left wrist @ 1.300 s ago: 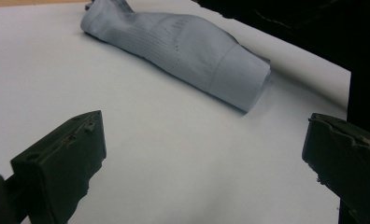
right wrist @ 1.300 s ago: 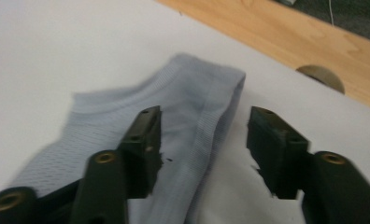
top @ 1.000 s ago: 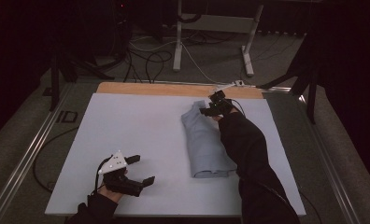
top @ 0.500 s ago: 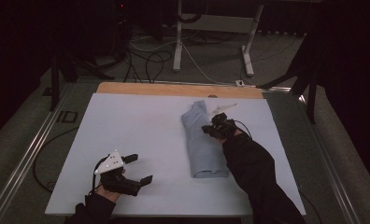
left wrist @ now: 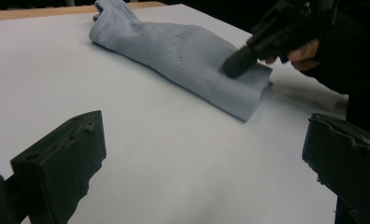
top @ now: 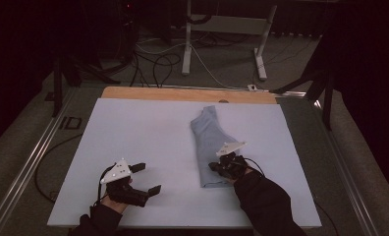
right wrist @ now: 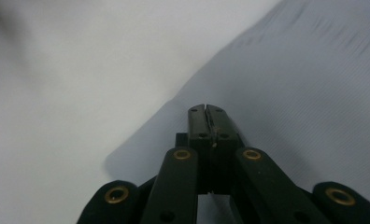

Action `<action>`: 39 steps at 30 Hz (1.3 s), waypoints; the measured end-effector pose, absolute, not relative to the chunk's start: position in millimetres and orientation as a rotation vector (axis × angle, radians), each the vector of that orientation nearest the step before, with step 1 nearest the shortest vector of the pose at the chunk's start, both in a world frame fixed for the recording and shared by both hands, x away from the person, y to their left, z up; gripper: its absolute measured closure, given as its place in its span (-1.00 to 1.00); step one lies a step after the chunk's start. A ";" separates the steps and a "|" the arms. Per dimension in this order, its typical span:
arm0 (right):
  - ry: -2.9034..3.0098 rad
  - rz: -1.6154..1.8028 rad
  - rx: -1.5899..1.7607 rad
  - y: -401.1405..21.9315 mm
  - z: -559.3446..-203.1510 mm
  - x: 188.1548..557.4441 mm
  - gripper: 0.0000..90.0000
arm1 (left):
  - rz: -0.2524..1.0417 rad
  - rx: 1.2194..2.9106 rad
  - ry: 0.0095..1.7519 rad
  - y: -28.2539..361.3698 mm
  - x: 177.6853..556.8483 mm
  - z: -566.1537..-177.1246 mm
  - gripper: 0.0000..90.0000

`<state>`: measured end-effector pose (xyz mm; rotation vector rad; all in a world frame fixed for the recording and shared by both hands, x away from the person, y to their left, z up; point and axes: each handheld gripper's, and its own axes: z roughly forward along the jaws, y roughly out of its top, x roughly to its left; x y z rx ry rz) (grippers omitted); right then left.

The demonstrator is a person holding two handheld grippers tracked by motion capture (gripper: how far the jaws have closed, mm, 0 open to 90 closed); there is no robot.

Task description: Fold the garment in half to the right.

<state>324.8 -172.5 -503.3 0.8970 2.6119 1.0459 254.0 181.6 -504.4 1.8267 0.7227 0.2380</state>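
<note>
Cloth (top: 210, 147) folded into long narrow strip, lying right of centre on white desk (top: 133, 132). Right gripper (top: 217, 167) pressed together, tips on cloth's near end. Left gripper (top: 148, 178) spread, empty, well apart. Judgement: folding mostly done; perhaps final fold left.

Right hand-held gripper (top: 221, 167) nearer, cloth's (top: 210, 142) near end.
</note>
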 end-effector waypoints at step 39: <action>2.578 1.274 0.910 -182.0 -507.5 295.8 0.87 | 0.238 1.833 0.711 184.8 255.3 -501.1 -0.99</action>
